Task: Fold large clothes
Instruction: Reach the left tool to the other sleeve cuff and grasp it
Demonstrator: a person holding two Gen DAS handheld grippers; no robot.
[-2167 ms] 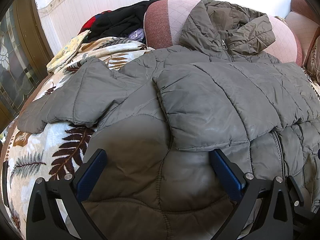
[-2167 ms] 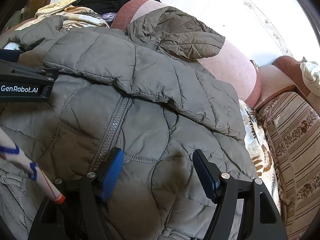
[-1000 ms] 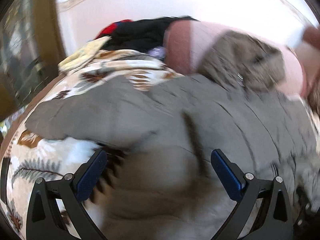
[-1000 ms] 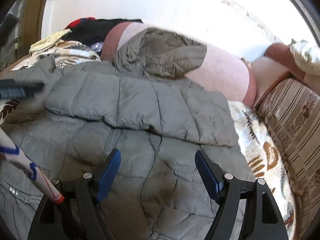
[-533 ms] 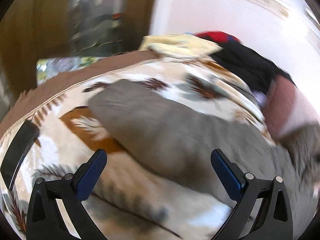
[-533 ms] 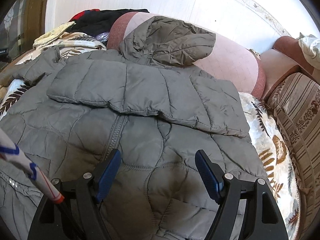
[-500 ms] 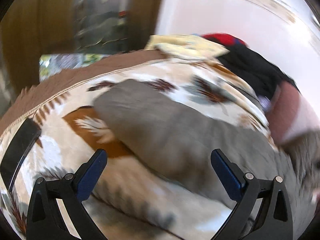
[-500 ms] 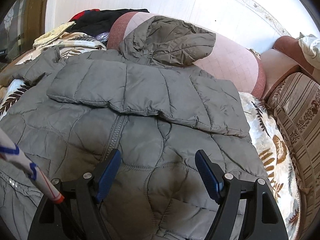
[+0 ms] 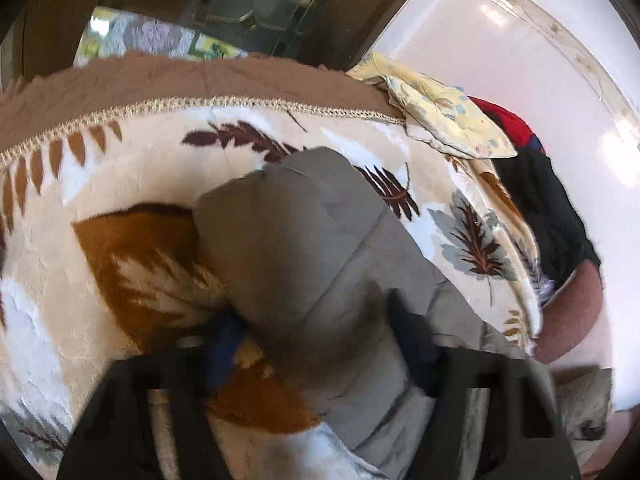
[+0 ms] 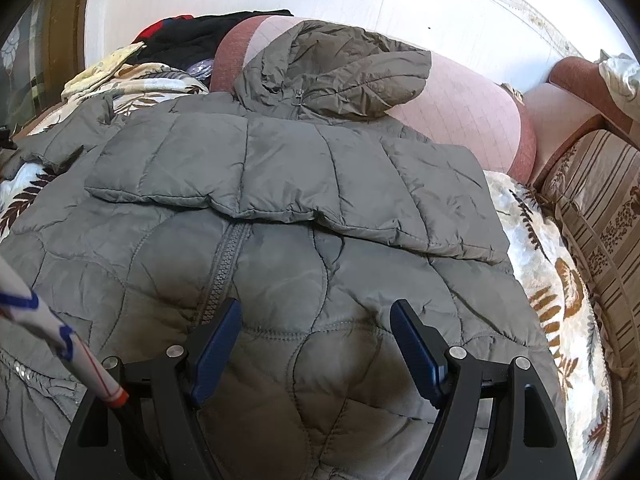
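A grey quilted hooded jacket (image 10: 280, 280) lies front-up on the bed, zipped, its hood (image 10: 340, 68) resting on a pink bolster. One sleeve (image 10: 300, 176) is folded across the chest. The other sleeve (image 9: 304, 240) stretches out over the leaf-print blanket. My left gripper (image 9: 318, 340) is at that sleeve a little behind its cuff; its jaws are closing, with the sleeve between the blue pads (image 9: 412, 340), which touch it on both sides. My right gripper (image 10: 316, 340) hovers open over the jacket's lower front beside the zip, with nothing held.
The leaf-print blanket (image 9: 120, 240) ends in a brown fringed edge near a wooden glass-fronted cabinet (image 9: 240, 0). A yellow cloth (image 9: 440, 120) and black and red clothes (image 10: 208, 36) are piled at the back. A striped cushion (image 10: 600, 208) lies right. A white red-tipped stick (image 10: 60, 340) crosses the lower left.
My left gripper swung left from the jacket's body to the outstretched sleeve, rolled, and narrowed its jaws around it. The right gripper and the jacket stayed put.
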